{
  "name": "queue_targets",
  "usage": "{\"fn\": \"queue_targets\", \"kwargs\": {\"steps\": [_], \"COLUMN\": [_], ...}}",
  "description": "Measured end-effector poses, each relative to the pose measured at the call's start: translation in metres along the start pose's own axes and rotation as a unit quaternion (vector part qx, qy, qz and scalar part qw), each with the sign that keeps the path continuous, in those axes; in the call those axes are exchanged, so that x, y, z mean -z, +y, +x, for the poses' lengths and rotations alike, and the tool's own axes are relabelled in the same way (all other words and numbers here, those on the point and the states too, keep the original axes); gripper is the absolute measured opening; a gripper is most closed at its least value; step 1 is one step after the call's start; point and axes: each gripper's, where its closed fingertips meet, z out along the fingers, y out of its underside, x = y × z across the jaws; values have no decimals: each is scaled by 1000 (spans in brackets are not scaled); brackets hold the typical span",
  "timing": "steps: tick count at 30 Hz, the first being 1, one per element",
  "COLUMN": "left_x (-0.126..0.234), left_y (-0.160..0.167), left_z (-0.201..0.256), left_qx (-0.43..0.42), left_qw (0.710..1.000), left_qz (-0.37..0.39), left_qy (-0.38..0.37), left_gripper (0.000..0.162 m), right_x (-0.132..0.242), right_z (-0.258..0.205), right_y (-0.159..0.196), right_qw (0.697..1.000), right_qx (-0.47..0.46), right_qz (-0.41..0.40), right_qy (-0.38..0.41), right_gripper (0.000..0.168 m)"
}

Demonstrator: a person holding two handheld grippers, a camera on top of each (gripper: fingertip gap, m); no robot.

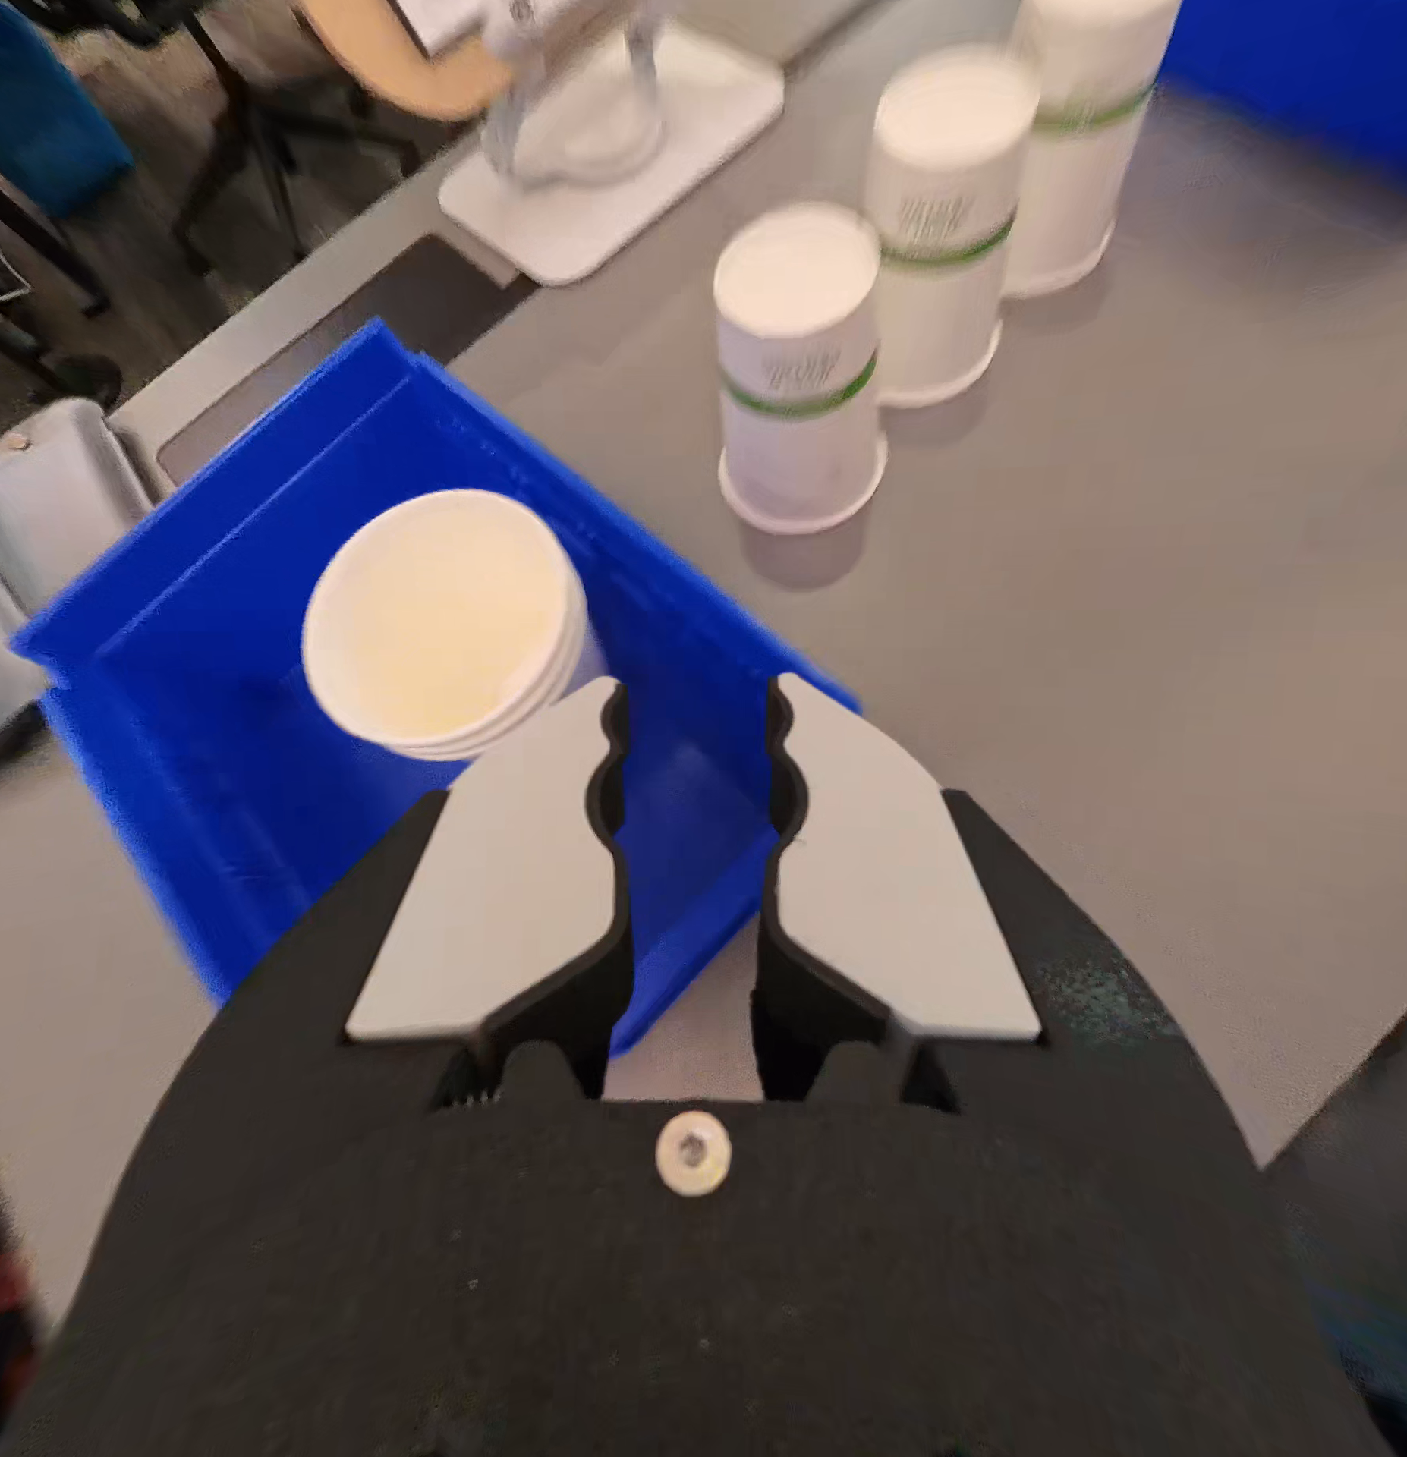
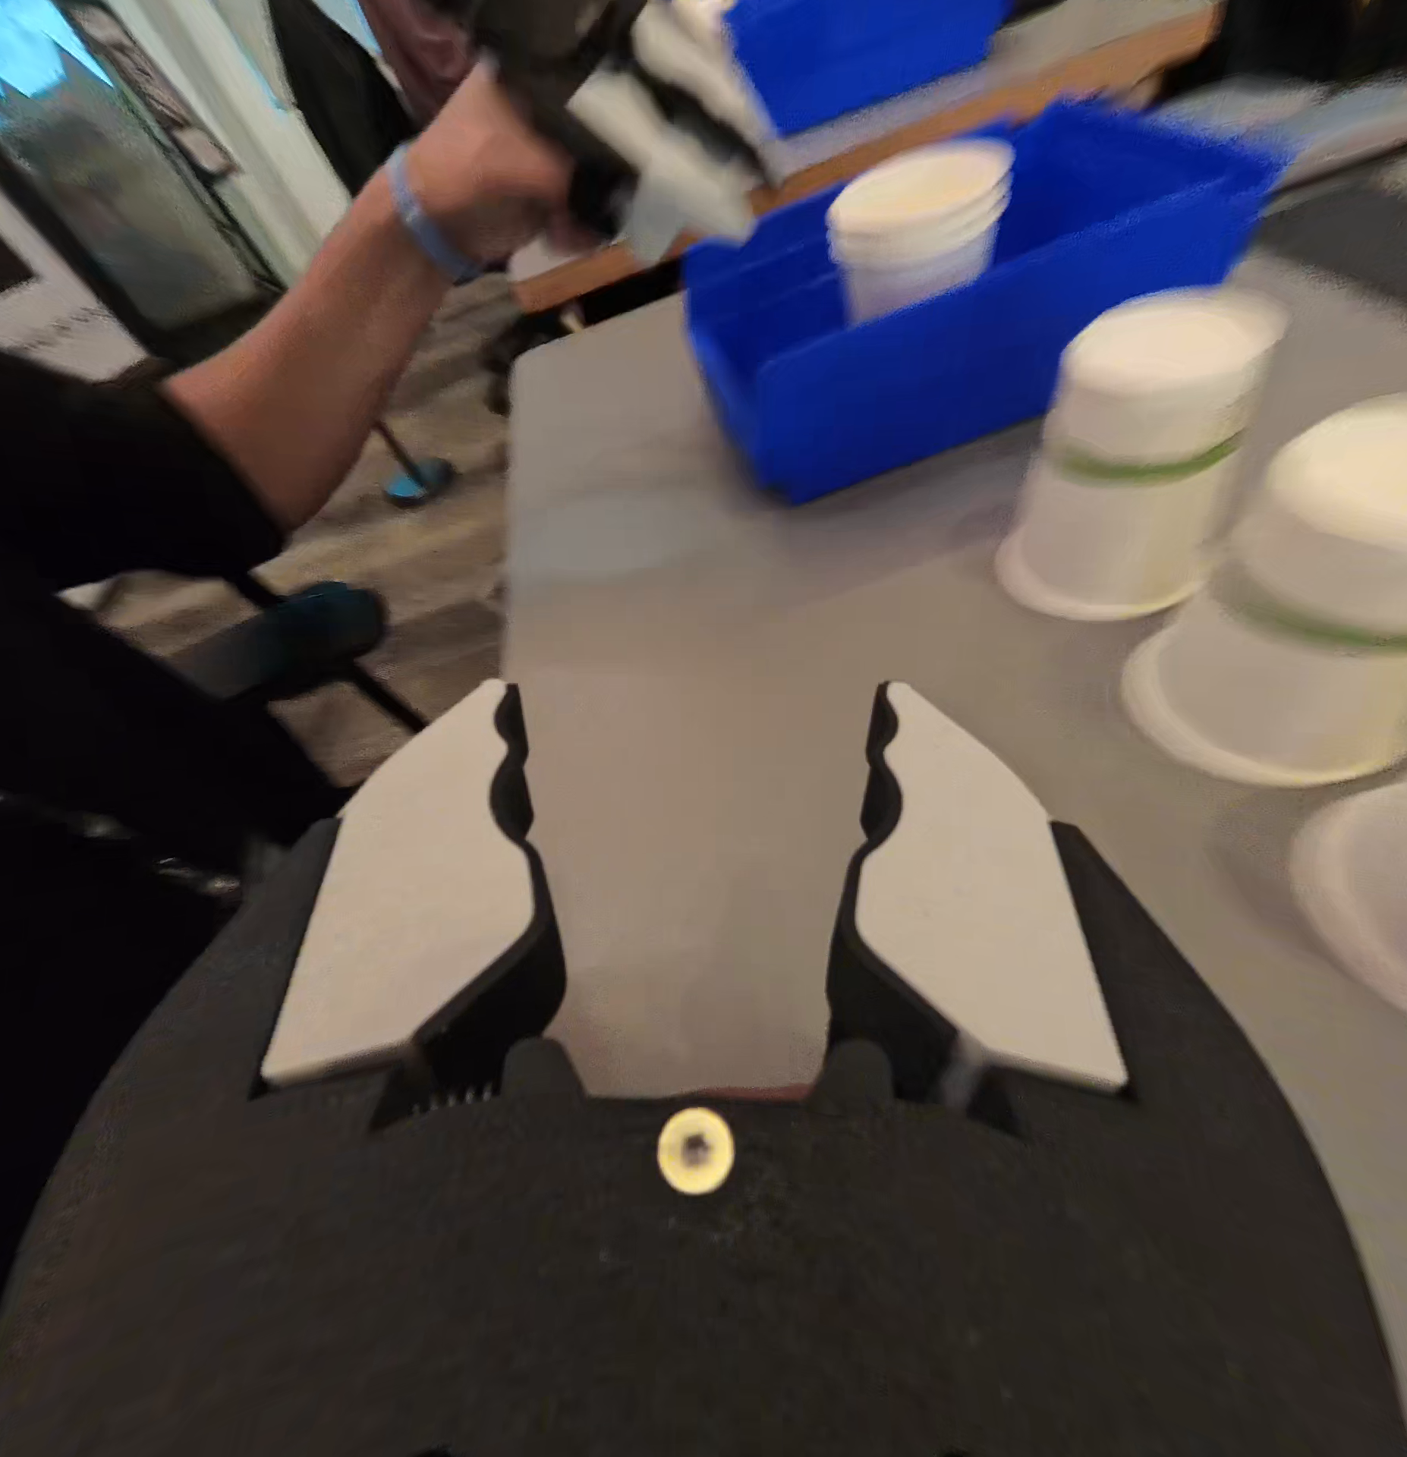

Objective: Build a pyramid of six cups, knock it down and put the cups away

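Note:
Three white paper cups with green bands stand upside down in a row on the grey table: the nearest [image 1: 799, 370], the middle [image 1: 945, 229] and the far one [image 1: 1079, 142]. A nested stack of upright white cups [image 1: 440, 623] sits in a blue bin [image 1: 211, 709]. My left gripper [image 1: 696, 694] is open and empty, hovering over the bin beside the stack. In the right wrist view the stack [image 2: 917, 221] and the bin [image 2: 921, 386] lie ahead, with inverted cups [image 2: 1150, 457] [image 2: 1331, 599] at right. My right gripper [image 2: 696, 694] is open and empty above bare table.
A white flat stand base [image 1: 606, 158] sits at the table's far edge. A second blue bin [image 1: 1315, 79] is at the far right. The table edge [image 2: 511, 512] drops to the floor at left in the right wrist view. A person's arm holds the other gripper [image 2: 645, 158] above the bin.

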Motion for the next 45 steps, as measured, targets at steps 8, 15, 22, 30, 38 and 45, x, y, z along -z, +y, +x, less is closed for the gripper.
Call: {"fn": "queue_targets", "kwargs": {"steps": [8,15,22,30,38,45], "left_x": [-31,-35,-38,-35,-14,22], "left_y": [26,21,21,11,-13,-43], "left_z": [-47,-47,-47,-45,-45,-47], "left_qx": [-166,-164,-156,-154,-150,-165], "left_qw": [969,970,971,972,976,980], "left_qz": [-184,-177,-175,-171,-147,-113], "left_qy": [14,33,39,49,49,23], "left_gripper": [25,20,5,3,3,3], "right_x": [-31,-19,-18,-14,4,12], "right_z": [-39,-34,-38,-32,-9,7], "right_y": [85,80,81,79,77,75], "right_qw": [995,994,993,993,994,992], "right_qx": [-90,-95,-101,-104,-106,-110], "right_qz": [-11,6,7,12,37,64], "right_qy": [-50,-57,-67,-57,-6,26], "right_gripper": [78,76,74,72,74,75]}}
